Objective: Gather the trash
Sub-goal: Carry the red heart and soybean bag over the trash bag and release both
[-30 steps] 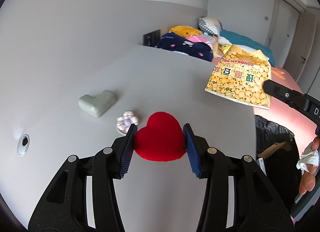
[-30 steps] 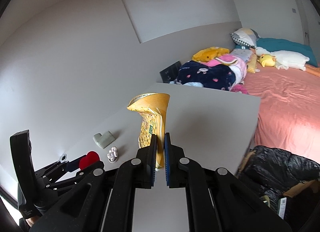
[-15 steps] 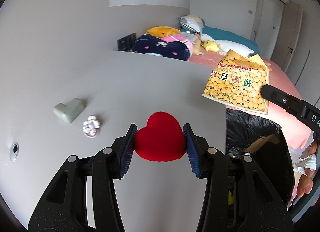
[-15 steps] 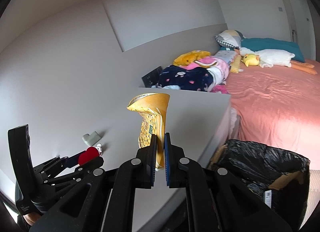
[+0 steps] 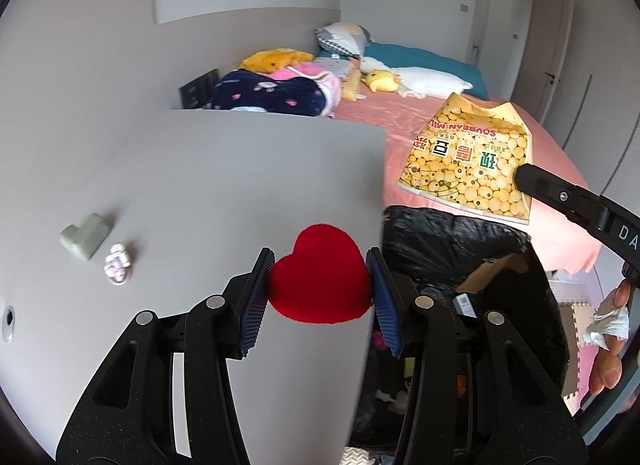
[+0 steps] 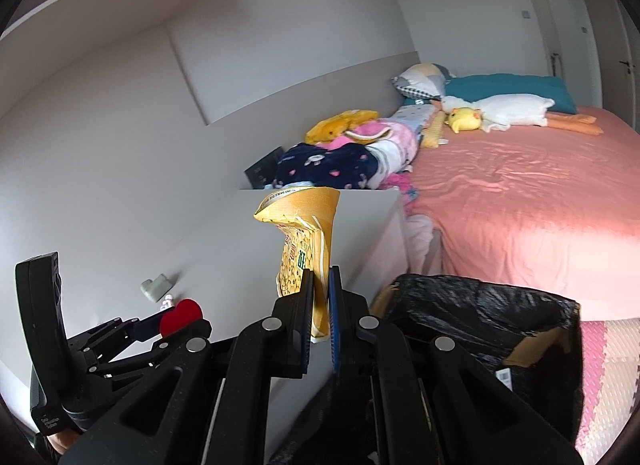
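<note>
My left gripper (image 5: 319, 285) is shut on a red heart-shaped plush (image 5: 320, 273) and holds it above the right edge of the grey table (image 5: 224, 177). It also shows in the right wrist view (image 6: 182, 312). My right gripper (image 6: 319, 297) is shut on a yellow soybean-print snack bag (image 6: 306, 241), held upright. In the left wrist view the bag (image 5: 468, 161) hangs above a bin lined with a black bag (image 5: 460, 257), which stands on the floor beside the table (image 6: 480, 313).
A grey-green L-shaped corner guard (image 5: 85, 233) and a small pale flower-shaped trinket (image 5: 118, 268) lie on the table at the left. A bed with a pink sheet (image 6: 520, 185), pillows and soft toys stands beyond. A hand holds a crumpled tissue (image 5: 608, 325).
Both grippers have moved right, toward the table's edge, with their loads. The black-lined bin has come into fuller view below them. The corner guard and trinket have slid left in view.
</note>
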A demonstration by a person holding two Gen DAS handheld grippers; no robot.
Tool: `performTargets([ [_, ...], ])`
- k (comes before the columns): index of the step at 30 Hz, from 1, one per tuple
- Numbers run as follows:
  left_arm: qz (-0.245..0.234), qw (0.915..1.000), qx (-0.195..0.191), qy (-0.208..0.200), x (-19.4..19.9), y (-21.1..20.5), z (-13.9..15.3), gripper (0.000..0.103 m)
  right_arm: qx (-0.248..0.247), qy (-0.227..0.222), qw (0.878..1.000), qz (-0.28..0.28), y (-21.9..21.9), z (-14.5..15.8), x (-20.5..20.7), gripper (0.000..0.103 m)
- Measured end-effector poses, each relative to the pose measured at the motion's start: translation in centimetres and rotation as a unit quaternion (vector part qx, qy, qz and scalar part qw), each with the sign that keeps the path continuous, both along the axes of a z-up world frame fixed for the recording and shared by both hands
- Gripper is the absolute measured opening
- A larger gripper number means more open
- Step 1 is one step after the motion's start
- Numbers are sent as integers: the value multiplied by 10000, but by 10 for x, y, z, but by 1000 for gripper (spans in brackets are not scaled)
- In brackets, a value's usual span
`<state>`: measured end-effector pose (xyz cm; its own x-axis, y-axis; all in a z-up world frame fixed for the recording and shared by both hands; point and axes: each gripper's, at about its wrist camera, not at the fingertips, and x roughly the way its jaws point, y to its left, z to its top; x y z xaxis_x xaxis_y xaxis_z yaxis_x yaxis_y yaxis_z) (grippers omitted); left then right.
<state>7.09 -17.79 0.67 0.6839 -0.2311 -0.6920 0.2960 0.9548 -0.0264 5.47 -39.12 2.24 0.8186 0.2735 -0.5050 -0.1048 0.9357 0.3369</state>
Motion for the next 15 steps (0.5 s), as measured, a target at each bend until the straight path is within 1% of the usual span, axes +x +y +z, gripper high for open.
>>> performTargets([
  [11, -468, 9988, -46, 107, -2, -48, -6, 47, -46, 16, 9985, -542, -45, -3, -16, 8],
  [15, -651, 9977, -28, 162, -3, -64, -9, 47, -139, 56, 9968, -780, -60, -6, -23, 8],
])
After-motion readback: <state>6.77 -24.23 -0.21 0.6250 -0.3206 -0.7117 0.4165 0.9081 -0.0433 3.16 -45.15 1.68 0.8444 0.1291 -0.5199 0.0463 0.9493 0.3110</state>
